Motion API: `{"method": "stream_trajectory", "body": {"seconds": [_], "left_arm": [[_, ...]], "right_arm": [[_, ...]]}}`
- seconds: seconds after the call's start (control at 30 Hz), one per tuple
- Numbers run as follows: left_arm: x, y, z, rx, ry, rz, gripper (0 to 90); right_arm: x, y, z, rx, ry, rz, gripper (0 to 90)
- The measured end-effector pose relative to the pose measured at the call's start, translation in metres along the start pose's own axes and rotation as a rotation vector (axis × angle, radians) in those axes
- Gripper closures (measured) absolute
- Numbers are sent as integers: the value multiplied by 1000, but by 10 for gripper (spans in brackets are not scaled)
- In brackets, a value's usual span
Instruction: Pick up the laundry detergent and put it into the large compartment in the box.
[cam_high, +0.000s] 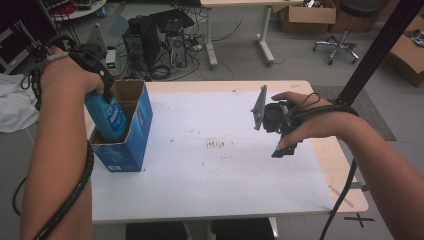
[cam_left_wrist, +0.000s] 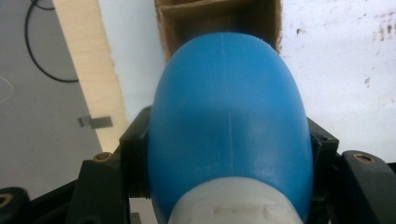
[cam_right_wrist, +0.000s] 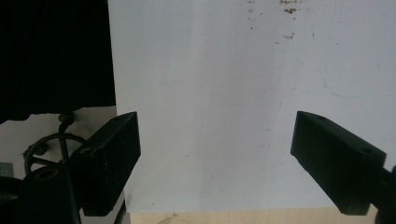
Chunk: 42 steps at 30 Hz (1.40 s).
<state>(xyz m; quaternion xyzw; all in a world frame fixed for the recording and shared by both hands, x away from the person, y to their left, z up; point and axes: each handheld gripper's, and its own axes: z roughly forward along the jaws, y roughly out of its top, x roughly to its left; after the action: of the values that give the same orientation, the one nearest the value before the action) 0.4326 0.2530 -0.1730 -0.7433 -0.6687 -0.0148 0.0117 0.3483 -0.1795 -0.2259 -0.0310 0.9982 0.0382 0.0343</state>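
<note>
Left gripper (cam_high: 102, 95) at far left of table, pointing down, jaws clamped on either side of a blue plastic bottle (cam_high: 111, 117). Bottle upright, slightly tilted, lower part inside the open top of a blue cardboard box (cam_high: 135, 135); upper part and shoulder above the box rim. White label print visible on bottle side in high view; text not readable. In left gripper view, bottle (cam_left_wrist: 231, 126) seen from above along the jaws, white cap end nearest the camera, blue body squeezed between the two black jaws; brown inner walls of box (cam_left_wrist: 210, 18) visible beyond it. Whether bottle base touches box floor: cannot tell.

Box standing upright on white table sheet (cam_high: 225, 170) at its left edge, top flaps open, brown interior showing. Left hand (cam_high: 67, 75) wrapped round the gripper body, cable trailing down along the forearm.

Right gripper (cam_high: 286, 147) held above right part of the sheet, well apart from box and bottle, grey three-cornered plate on its far-left side. In right gripper view, jaws wide apart, nothing between them (cam_right_wrist: 215, 154); bare white sheet (cam_right_wrist: 224, 84) below, with a few brown specks toward the far edge. Brown stain patch (cam_high: 216, 144) near middle of sheet in high view.

Floor beyond table: computer towers (cam_high: 155, 42), cables, cardboard boxes, a stool.
</note>
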Motion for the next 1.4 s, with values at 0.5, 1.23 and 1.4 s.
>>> {"method": "stream_trajectory", "body": {"seconds": [0.5,1.23,1.4], "left_arm": [[-2,6,51,34,5,7,380],[-6,12,97,61,-2,39,380],[-9,13,105,62,-6,45,380]], "right_arm": [[1,-1,3,3,6,2,160],[-1,-1,7,6,12,7,160],[0,0,6,7,12,10,160]]}}
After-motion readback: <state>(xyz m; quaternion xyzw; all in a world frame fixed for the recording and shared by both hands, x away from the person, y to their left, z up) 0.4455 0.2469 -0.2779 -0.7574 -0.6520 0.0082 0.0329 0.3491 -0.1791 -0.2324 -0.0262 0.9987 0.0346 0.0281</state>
